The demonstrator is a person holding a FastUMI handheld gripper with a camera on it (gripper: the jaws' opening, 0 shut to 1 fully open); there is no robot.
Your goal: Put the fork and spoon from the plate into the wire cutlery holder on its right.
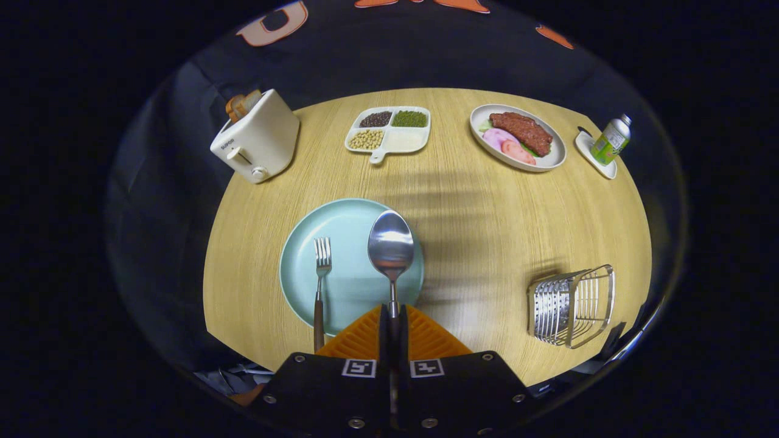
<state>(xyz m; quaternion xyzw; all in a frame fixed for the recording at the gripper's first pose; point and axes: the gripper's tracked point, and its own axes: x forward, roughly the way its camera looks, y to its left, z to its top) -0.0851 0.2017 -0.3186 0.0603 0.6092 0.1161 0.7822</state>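
Note:
My gripper (393, 322) is shut on the handle of a metal spoon (391, 246), whose bowl sticks out ahead of the fingers and hangs over the right part of a light blue plate (350, 292). A fork (320, 280) with a dark handle lies on the plate's left part, tines pointing away, its handle reaching past the near rim. The wire cutlery holder (571, 305) stands on the round wooden table to the right of the plate, well clear of the fingers.
Beyond the plate are a white toaster (257, 137) with bread at the far left, a divided dish of beans (388, 132), a plate of meat and vegetables (517, 137), and a green can on a small tray (610, 141) at the far right.

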